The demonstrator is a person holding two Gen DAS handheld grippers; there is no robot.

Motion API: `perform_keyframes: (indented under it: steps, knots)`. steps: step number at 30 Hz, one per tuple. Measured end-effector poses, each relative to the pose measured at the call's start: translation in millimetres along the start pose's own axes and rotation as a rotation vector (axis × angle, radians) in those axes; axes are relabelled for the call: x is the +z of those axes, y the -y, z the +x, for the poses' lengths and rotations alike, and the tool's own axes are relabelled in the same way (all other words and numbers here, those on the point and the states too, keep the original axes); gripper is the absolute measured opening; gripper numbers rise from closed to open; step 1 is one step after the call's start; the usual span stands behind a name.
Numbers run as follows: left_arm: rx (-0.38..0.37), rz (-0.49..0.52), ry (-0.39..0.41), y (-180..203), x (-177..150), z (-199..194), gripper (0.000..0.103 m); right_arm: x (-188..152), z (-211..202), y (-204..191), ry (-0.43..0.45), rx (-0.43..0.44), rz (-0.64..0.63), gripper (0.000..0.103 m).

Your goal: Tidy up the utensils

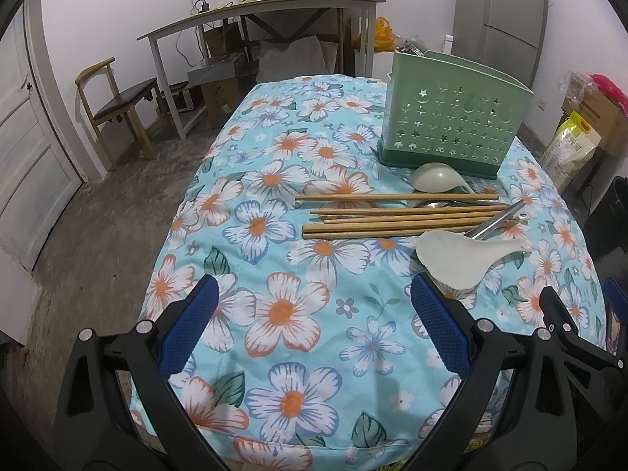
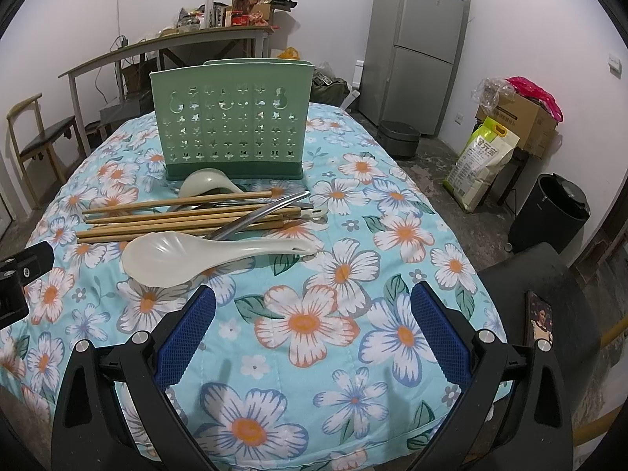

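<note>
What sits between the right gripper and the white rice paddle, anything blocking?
Nothing visible. The right gripper is open above bare floral cloth, and the white rice paddle lies just ahead to its left, on top of the pile. The chopsticks and green holder lie beyond it.

The tablecloth (image 2: 345, 274) was soft quilted cloth, matt, printed with flowers. The holder (image 2: 231, 125) looked like smooth green plastic pierced with star holes. The chopsticks (image 2: 176, 218) were plain matt wood, the white spoon (image 2: 172, 257) glossy plastic, the ladle handle (image 2: 267, 212) shiny metal. The gripper pads (image 2: 439, 333) had a rough blue texture.
</note>
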State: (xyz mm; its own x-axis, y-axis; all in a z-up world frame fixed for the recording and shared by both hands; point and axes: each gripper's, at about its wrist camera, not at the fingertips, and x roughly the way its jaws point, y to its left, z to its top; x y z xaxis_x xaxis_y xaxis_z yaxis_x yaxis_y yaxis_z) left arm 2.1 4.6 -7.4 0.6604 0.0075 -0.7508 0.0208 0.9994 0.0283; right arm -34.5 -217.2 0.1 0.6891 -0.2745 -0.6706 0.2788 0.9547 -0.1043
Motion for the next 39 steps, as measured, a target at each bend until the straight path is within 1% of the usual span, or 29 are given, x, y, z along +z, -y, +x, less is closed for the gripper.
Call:
perform_keyframes:
  steps: [25,31,32,36,39]
  knots:
    - [-0.001,0.001,-0.006,-0.3,0.1,0.9,0.094,-0.2,-0.2,0.0,0.000,-0.001,0.000,0.097]
    - [-0.028,-0.011,-0.016,-7.3,-2.6,4.0,0.094,-1.5,1.6,2.0,0.003,-0.005,0.000,0.097]
    - [-0.041,-0.010,-0.020,-8.2,-3.3,4.6,0.094,-1.5,0.3,-0.4,0.003,-0.006,-0.001,0.097]
    - [-0.059,-0.002,-0.019,-6.1,-2.7,4.2,0.094,-1.5,1.2,-1.5,-0.004,-0.004,-0.008,0.097]
    - [-0.076,0.005,-0.034,-4.0,-1.6,8.5,0.094,-2.3,1.2,-3.6,0.002,-0.003,-0.015,0.097]
